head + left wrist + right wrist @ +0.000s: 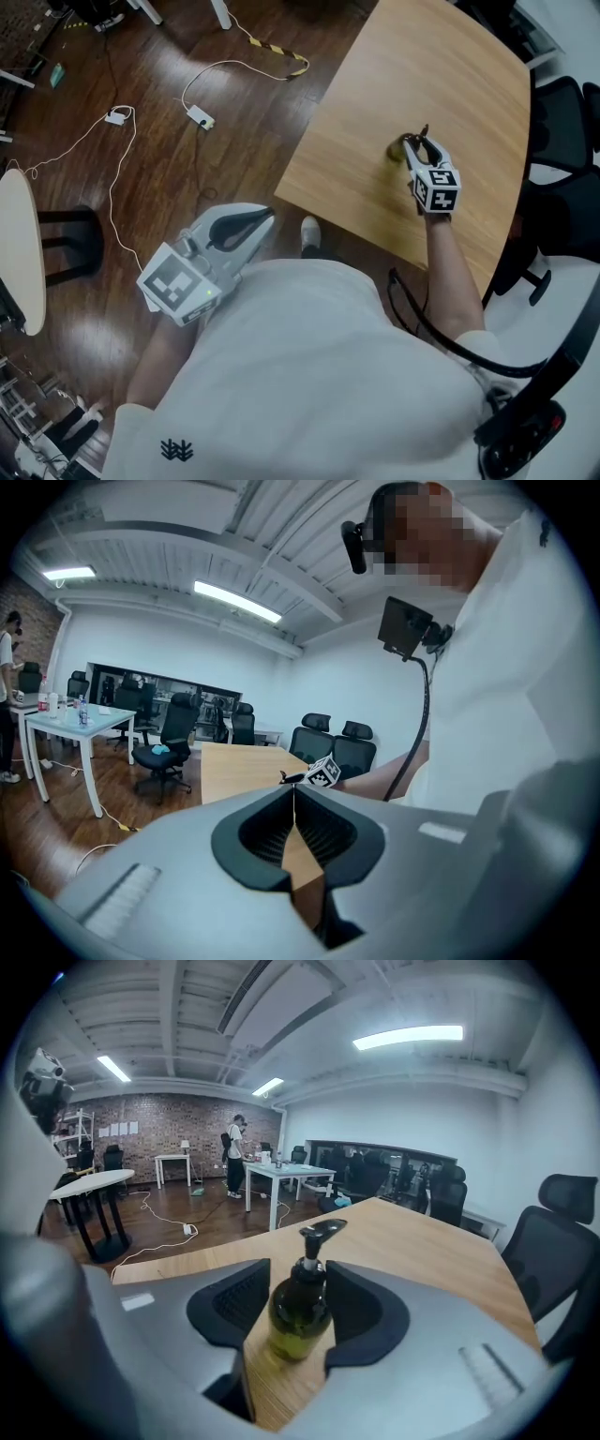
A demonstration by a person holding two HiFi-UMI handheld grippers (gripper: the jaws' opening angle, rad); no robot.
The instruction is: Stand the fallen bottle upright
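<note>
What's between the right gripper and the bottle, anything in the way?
Nothing visible. The pump bottle already stands upright on the table, held between the jaws of the right gripper, which press on its sides.

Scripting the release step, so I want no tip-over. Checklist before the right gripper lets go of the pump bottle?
1. Bottle upright: ok. The dark olive-green pump bottle stands vertical, pump head on top.
2. Base supported: ok. It looks seated on the light wooden table.
3. Grip: ok. The right gripper has its jaws closed on the bottle's shoulders.
4. Edge margin: ok. The head view shows the bottle well in from the table's edges.
5. Other gripper clear: ok. The left gripper is shut, empty and off the table by the person's side.
6. Will it stand alone once freed: cannot tell.
</note>
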